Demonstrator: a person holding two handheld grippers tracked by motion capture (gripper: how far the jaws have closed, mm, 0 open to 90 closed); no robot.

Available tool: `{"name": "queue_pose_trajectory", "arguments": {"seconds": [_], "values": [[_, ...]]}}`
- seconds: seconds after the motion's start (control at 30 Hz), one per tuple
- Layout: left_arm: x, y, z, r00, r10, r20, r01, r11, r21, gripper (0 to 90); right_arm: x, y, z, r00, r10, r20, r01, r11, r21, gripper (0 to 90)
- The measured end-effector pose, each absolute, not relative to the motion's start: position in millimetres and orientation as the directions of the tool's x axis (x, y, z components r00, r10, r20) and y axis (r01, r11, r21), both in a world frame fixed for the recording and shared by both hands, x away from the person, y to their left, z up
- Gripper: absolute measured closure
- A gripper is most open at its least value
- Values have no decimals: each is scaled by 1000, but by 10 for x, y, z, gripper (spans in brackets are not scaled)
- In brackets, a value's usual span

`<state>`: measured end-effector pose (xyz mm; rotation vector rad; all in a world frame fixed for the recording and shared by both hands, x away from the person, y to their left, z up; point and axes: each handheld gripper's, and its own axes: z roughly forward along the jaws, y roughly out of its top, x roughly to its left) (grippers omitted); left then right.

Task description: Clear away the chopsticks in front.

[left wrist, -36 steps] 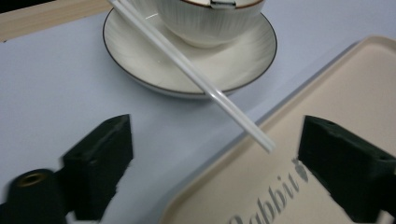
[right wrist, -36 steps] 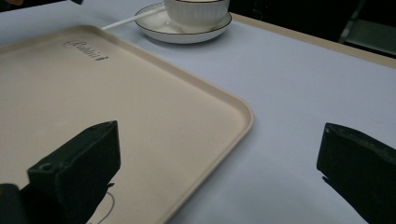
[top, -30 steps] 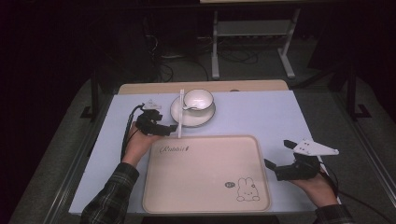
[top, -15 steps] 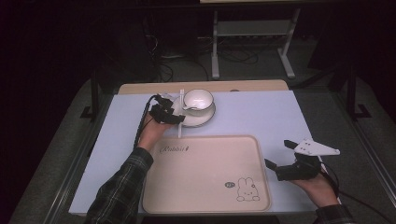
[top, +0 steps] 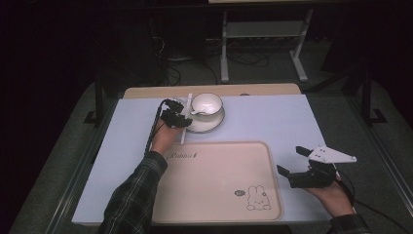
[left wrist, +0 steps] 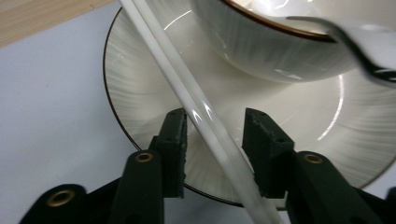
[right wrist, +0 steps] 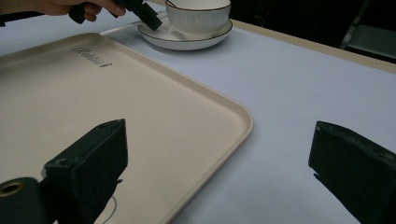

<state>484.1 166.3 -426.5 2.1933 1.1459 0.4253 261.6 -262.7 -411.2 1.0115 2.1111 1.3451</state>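
Observation:
A white cup (top: 206,104) stands on a white saucer (top: 213,125) at the back of the table, with a spoon (left wrist: 369,46) resting in the cup. A pair of white chopsticks (top: 185,122) lies across the saucer's left rim (left wrist: 135,93). My left gripper (top: 176,117) is over that rim. In the left gripper view it (left wrist: 215,144) is open, one jaw on each side of the chopsticks (left wrist: 196,107), with a small gap at each. My right gripper (top: 292,161) hovers wide open at the right edge of the beige tray (top: 219,195), holding nothing (right wrist: 219,163).
The beige tray (right wrist: 140,93), printed with a rabbit (top: 257,199), takes up the near middle of the light blue table top (top: 292,122). A wooden strip (top: 263,89) runs along the table's far edge. A metal stand (top: 263,34) sits on the dark floor beyond.
My left gripper has moved forward from the tray's far edge to the saucer and now straddles the chopsticks. The right gripper has stayed put.

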Motion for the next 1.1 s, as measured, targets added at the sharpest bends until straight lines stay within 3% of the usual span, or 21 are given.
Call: {"name": "queue_pose_trajectory", "arguments": {"seconds": [0.5,0.77,0.83,0.97,1.1], "values": [[5039,1609,-4248,550,835,13,628,-425,652,752,2616,-2631,-4114,-637,771,19,344,263,901,46],[5086,1612,-4253,536,844,9,636,-411,652,771,2615,-2644,-4115,-635,772,19,343,260,903,46],[5083,1628,-4246,536,844,5,636,-408,655,764,2615,-2643,-4115,-636,771,18,342,260,903,46],[5045,1685,-4184,537,844,5,631,-406,661,636,2613,-2642,-4115,-636,771,16,341,263,903,47],[4949,1807,-4046,548,837,-4,612,-397,684,614,2609,-2642,-4113,-636,772,16,341,262,903,47]]}}
